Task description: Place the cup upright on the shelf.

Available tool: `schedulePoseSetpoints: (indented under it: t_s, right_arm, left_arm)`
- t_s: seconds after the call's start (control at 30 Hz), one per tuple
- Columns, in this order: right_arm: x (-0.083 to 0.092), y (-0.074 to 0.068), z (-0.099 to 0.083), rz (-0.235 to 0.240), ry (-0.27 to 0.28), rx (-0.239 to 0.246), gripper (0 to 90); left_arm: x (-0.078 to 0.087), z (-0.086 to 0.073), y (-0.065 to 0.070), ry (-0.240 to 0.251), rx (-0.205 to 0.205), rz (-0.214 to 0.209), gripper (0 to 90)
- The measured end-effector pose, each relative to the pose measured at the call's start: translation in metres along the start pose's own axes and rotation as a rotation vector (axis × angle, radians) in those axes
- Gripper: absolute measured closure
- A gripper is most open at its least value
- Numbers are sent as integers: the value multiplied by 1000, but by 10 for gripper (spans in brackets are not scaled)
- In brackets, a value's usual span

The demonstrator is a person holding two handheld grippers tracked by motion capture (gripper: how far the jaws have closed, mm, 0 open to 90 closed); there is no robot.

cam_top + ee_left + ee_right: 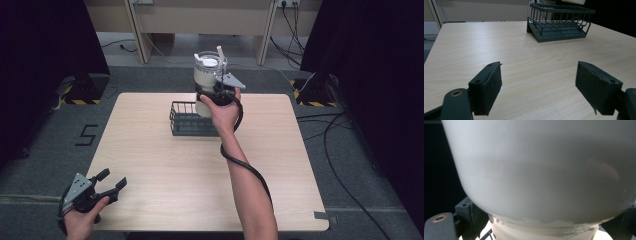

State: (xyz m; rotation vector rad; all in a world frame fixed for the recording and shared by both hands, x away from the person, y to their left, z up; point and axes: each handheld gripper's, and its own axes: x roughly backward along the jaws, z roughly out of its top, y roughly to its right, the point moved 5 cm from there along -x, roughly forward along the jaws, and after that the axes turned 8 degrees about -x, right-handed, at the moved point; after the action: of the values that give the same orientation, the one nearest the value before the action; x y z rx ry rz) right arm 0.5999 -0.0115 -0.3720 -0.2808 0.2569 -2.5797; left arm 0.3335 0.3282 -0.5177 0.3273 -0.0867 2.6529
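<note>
A white jar (209, 76) with a clear lid and a white stick standing up from it is held in the air above the far side of a dark wire basket (187, 120). My right gripper (214, 95) is shut on the jar's lower part. In the right gripper view the jar (541, 170) is very close, with a black jaw on each side of its narrower base and my right gripper (546, 225) around it. My left gripper (111, 180) rests open at the table's near left corner with nothing between its jaws. The left gripper view has my left gripper (539, 85) low over the wood, and the basket (559, 22) is empty.
The light wooden table (175, 175) carries the basket at its far middle. Black cables (345, 150) trail over the grey floor to the right. A wooden bench frame (200, 20) stands behind the table, with dark curtains on both sides.
</note>
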Motion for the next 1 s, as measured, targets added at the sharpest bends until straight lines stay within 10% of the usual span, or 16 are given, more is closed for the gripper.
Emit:
schedulePoseSetpoints:
  t_s: [1.0]
  right_arm:
    - [-23,9,-19,-38,-22,-6,106]
  left_arm:
    - [-1,0,-1,1,2,-4,207]
